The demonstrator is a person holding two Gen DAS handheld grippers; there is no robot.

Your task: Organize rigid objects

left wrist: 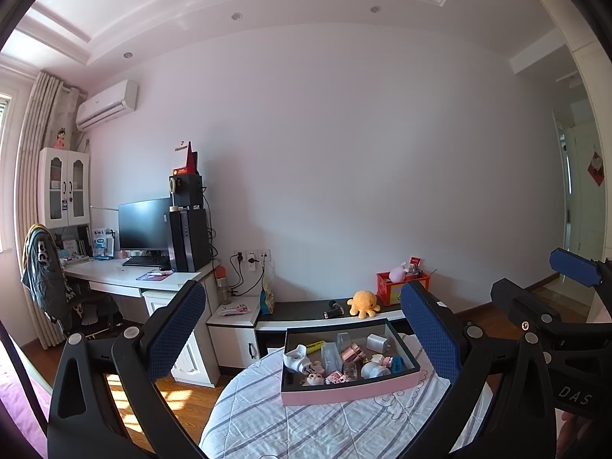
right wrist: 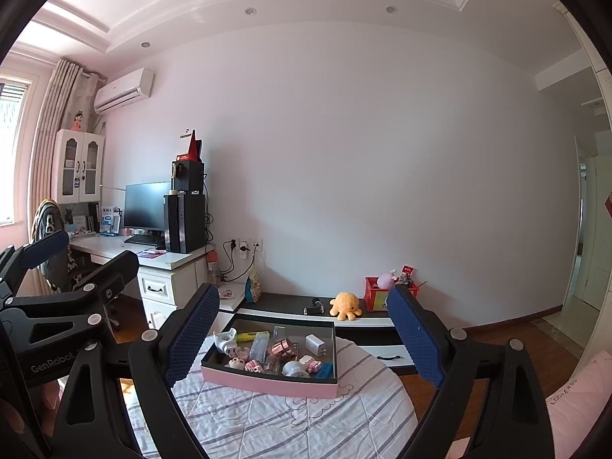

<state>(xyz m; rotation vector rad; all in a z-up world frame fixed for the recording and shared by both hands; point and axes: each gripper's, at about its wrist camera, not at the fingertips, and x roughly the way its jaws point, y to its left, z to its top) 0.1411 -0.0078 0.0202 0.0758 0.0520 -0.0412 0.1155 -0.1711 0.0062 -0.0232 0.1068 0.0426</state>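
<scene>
Left wrist view: the left gripper [left wrist: 306, 329] hangs level with its blue-padded fingers [left wrist: 176, 329] spread wide and nothing between them. Ahead, framed by the two fingers, a pink box [left wrist: 346, 389] with a dark rim lies on a striped bedspread [left wrist: 306, 428], filled with small rigid items: a white charger [left wrist: 376, 343], a yellow marker [left wrist: 317, 345], a blue block [left wrist: 397, 364]. The right gripper [left wrist: 535, 283] shows at the right edge, also wide apart. Right wrist view: the right gripper [right wrist: 304, 329] has its fingers [right wrist: 415, 334] far apart and empty, with the pink box [right wrist: 267, 381] between them and well ahead. Behind it, an orange plush octopus [right wrist: 345, 306] sits on a low dark cabinet [right wrist: 287, 304].
</scene>
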